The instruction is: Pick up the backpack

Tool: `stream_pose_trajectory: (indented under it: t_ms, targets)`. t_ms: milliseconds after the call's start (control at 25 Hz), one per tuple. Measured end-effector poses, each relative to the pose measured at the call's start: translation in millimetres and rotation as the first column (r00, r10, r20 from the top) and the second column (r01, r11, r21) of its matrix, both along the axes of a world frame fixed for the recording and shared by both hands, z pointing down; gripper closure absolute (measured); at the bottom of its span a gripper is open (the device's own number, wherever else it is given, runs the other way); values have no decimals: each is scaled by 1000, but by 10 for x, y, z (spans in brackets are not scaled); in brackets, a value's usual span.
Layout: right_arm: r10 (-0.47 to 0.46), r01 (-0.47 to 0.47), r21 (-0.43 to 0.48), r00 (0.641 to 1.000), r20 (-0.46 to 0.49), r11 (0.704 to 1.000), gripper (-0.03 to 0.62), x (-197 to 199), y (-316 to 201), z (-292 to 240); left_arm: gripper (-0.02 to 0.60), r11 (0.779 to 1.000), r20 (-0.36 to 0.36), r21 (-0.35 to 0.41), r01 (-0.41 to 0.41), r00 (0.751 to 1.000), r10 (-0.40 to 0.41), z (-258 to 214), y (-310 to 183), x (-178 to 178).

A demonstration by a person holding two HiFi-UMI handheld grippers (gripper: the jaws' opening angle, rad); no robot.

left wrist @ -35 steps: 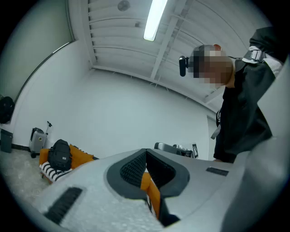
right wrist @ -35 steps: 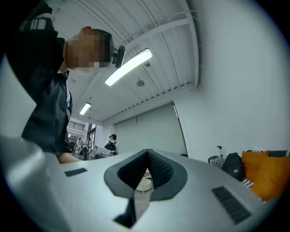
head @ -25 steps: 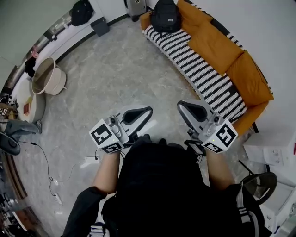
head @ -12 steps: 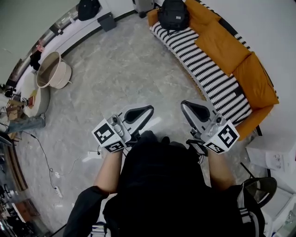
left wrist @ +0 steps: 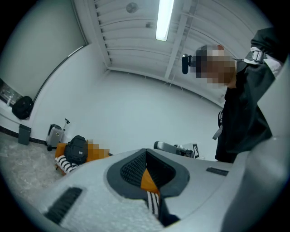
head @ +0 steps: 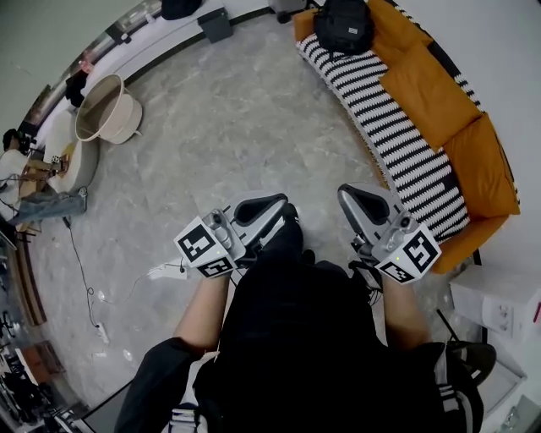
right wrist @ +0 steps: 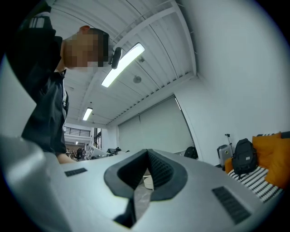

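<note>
While left gripper (head: 277, 204) and right gripper (head: 347, 194) fingers are closed empty, the black backpack (head: 344, 24) sits on the sofa (head: 399, 145).

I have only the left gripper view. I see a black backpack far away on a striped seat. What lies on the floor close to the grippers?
Observer: The head view shows a white power strip on the floor, just left of the left gripper.
Operator: Thank you. And the right gripper, does it hold something?
Observer: No. In the right gripper view the right gripper is shut, with nothing between its jaws.
</note>
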State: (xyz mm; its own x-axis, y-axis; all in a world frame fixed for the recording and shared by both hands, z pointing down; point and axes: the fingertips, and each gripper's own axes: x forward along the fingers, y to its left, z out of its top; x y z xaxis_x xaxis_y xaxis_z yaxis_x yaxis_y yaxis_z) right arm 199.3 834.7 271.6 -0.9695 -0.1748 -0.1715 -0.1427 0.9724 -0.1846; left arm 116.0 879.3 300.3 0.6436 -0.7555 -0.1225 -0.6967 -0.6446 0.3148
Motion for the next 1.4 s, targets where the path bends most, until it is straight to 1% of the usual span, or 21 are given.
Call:
stream_pose_trajectory:
  t_ms: [80,160,320,520,640,720,800,880,1040,1120,1200,1280,1400]
  targets:
    - [12,-12,-6,1000,-7,1000,569,-52,-165,19,563,999,-39,30,27,999,-26,-38,-182,-120]
    - [22,-22,-5,999,-30,1000,568,-73,-352,43,563,998,-65,54,37,997,-33,-70,-394,-193]
    - [43,-43,5,998,-49,999,568,-179,-760,16,563,997,-70,75,22,997,-17,-91,-860,-362]
    - [38,-32,86,997,-63,996,568,-507,-1214,-137,563,988,-116,133,81,991,-66,-208,-1413,-820]
    - [48,-40,110,996,-72,993,568,-648,-1531,-227,563,991,-105,127,41,994,-27,-219,-1766,-887]
    - [90,-81,141,994,-61,987,568,-721,-1707,-298,563,993,-87,122,0,996,11,-220,-1938,-901]
    - [147,-137,198,989,-34,971,568,-777,-1828,-422,563,991,-78,125,-37,996,47,-223,-2080,-928]
    - [175,-166,226,984,-19,960,568,-837,-1931,-502,563,990,-77,129,-63,994,74,-207,-2252,-957]
    - [185,-169,195,981,-66,966,568,-844,-2224,-352,563,990,-80,110,-88,992,97,-105,-2571,-942]
    - [205,-190,173,976,-73,966,568,-811,-2403,-286,563,990,-94,95,-108,989,117,-61,-2675,-926]
    - [226,-216,156,973,-50,964,568,-801,-2636,-263,563,988,-107,90,-129,985,138,-11,-2810,-931]
    - [234,-228,144,972,-27,963,568,-829,-2913,-234,563,985,-123,104,-138,981,151,7,-2983,-970]
    - [218,-215,132,976,-8,968,568,-935,-3352,-164,563,985,-124,124,-117,983,133,-29,-3322,-1080]
